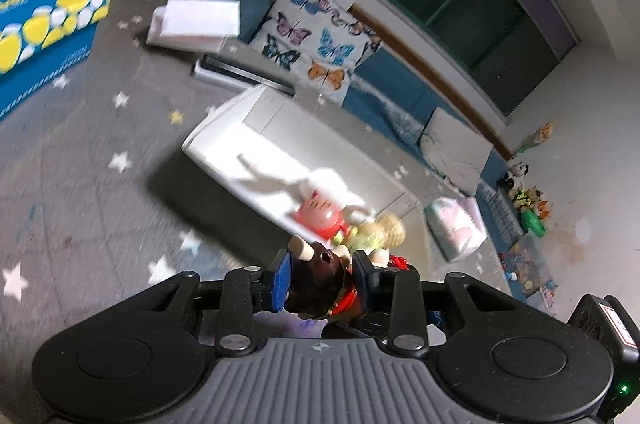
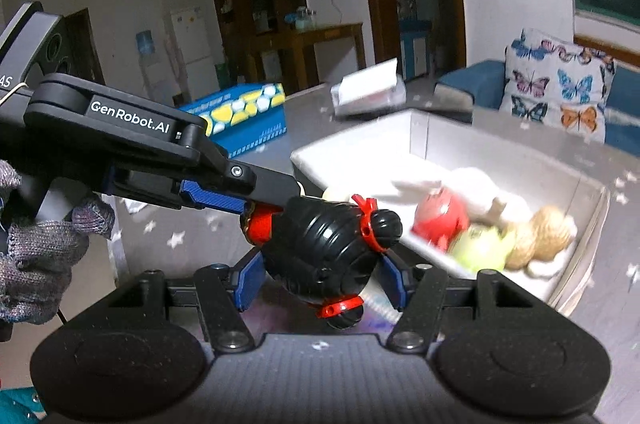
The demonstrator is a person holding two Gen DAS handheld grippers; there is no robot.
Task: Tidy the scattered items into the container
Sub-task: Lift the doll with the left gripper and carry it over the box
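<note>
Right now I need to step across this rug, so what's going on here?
A person in knit gloves holds a pair of tongs in each hand. Both the left tongs and the right tongs are clamped on one black-and-red toy figure, held above the star-patterned rug. Just ahead sits the white bin, already holding a red toy and plush toys.

A black doll figure (image 2: 324, 248) with red bands is up off the floor, tilted. Just beyond sits the white container (image 2: 500, 143), open-topped, with soft toys (image 2: 492, 228) piled inside.
</note>
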